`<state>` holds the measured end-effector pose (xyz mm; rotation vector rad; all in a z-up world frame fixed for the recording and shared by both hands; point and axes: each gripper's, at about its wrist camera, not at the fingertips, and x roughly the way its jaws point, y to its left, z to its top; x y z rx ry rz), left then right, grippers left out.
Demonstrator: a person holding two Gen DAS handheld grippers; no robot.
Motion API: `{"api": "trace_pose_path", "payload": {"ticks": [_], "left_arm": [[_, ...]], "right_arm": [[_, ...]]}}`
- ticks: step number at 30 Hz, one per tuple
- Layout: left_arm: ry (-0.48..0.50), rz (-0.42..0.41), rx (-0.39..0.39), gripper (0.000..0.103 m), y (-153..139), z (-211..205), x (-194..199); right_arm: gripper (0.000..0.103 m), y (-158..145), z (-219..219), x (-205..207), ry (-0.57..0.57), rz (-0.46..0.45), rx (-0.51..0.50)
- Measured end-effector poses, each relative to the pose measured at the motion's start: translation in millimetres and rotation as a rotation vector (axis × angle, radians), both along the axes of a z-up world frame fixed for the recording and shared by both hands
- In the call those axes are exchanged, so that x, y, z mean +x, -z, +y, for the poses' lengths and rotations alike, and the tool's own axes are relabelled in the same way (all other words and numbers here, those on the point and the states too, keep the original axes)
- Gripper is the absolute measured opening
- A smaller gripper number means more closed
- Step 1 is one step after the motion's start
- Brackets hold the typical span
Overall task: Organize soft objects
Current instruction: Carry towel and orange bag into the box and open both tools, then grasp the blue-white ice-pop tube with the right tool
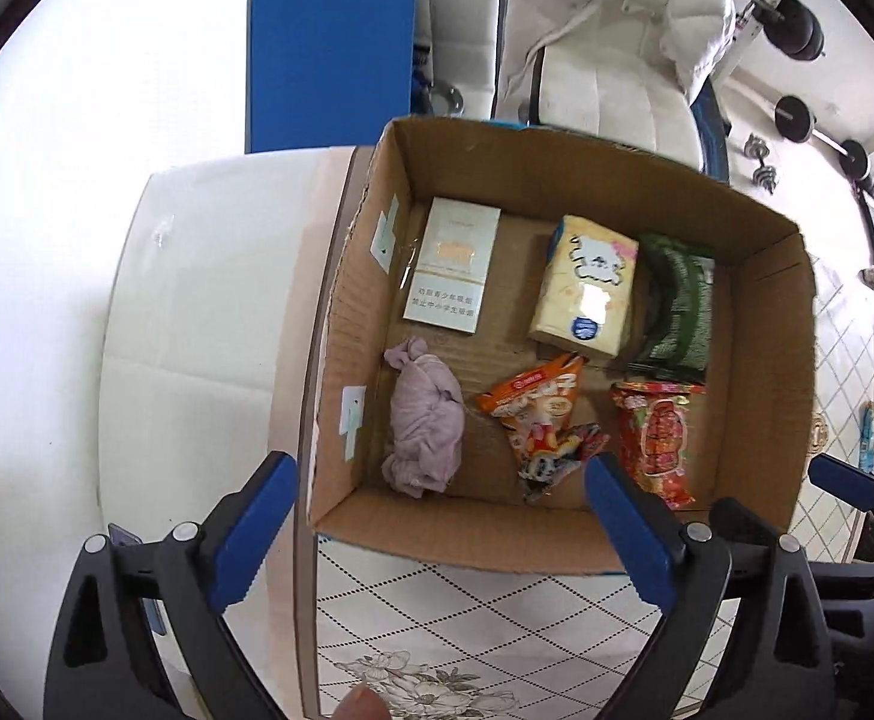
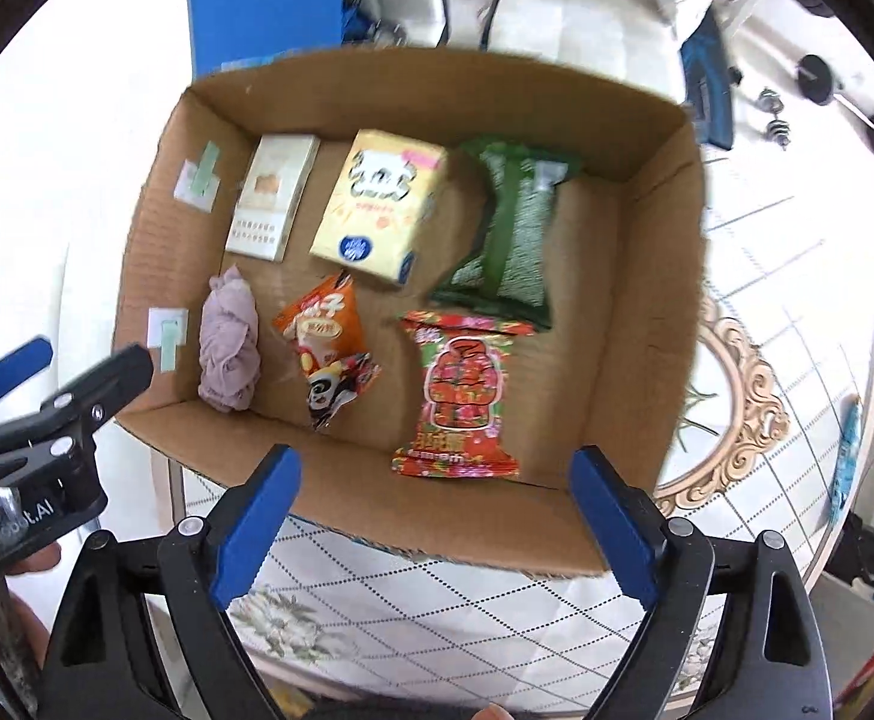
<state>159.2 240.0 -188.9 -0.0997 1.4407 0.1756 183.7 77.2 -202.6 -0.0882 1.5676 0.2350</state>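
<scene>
An open cardboard box [image 1: 754,324] [image 2: 652,276] sits on the table. Inside lie a bunched mauve cloth [image 1: 425,426] [image 2: 230,342], an orange snack bag [image 1: 535,408] [image 2: 323,324], a red snack packet [image 1: 658,438] [image 2: 466,396], a green packet [image 1: 676,306] [image 2: 514,228], a yellow tissue pack [image 1: 586,285] [image 2: 377,204] and a white flat carton [image 1: 451,264] [image 2: 272,204]. My left gripper [image 1: 437,516] is open and empty over the box's near wall. My right gripper [image 2: 437,510] is open and empty at the near wall too.
The box stands on a table with a diamond-patterned floral cloth [image 1: 466,618] [image 2: 437,618]. A white chair with a pale jacket [image 1: 604,12] and a blue board [image 1: 332,60] stand behind. Dumbbells [image 1: 796,120] lie on the floor at right. The left gripper shows in the right wrist view [image 2: 47,384].
</scene>
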Motion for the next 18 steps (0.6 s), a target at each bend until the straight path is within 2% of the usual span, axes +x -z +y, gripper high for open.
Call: {"api": "trace_pose_path", "payload": {"ticks": [9, 14, 18], "left_arm": [[-0.008, -0.122, 0.04, 0.1, -42, -18, -28], [-0.005, -0.159, 0.062, 0.1, -58, -39, -34], [-0.011, -0.168, 0.091, 0.1, -63, -66, -35]], "right_arm": [[0.094, -37, -26, -30, 0.021, -0.14, 0.018], [0.094, -49, -50, -39, 0.024, -0.166, 0.051], [0.094, -49, -100, -42, 0.088, -0.142, 0.119]]}}
